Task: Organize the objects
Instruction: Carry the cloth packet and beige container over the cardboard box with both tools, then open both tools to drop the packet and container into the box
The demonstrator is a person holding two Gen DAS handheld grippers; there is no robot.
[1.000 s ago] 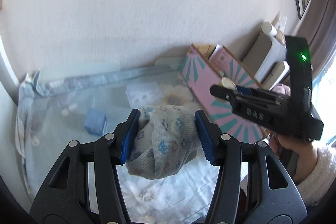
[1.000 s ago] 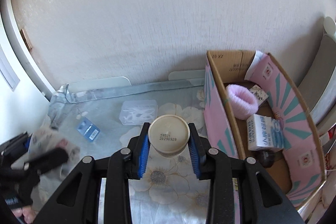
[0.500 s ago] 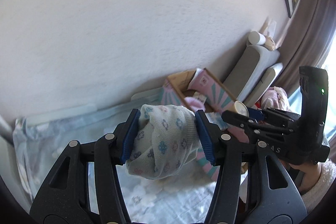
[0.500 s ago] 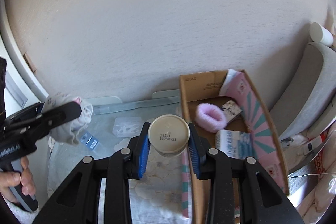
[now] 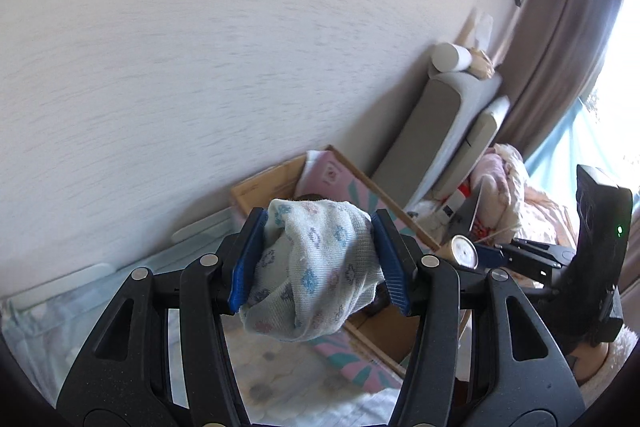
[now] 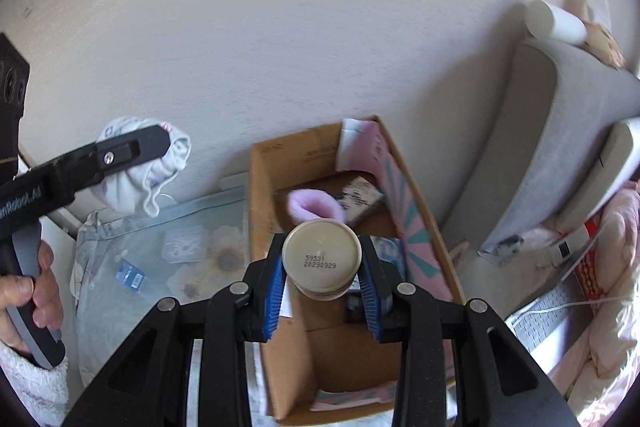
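My left gripper (image 5: 318,261) is shut on a rolled patterned sock (image 5: 316,267) and holds it in the air in front of the open cardboard box (image 5: 272,183). My right gripper (image 6: 322,287) is shut on a round beige jar (image 6: 322,259), held above the open box (image 6: 276,155). Inside the box lie a pink fluffy band (image 6: 314,205) and small packets (image 6: 358,197). The sock (image 6: 160,163) and left gripper also show at the left of the right wrist view. The jar (image 5: 464,251) shows at the right of the left wrist view.
A floral cloth (image 6: 160,267) covers the table left of the box, with a clear plastic packet (image 6: 184,247) and a small blue packet (image 6: 130,273) on it. A grey cushioned seat (image 6: 552,131) stands right of the box, against the wall.
Both grippers have risen and moved right, toward the box. The jar now hangs over the box opening; the sock is now in front of the box.
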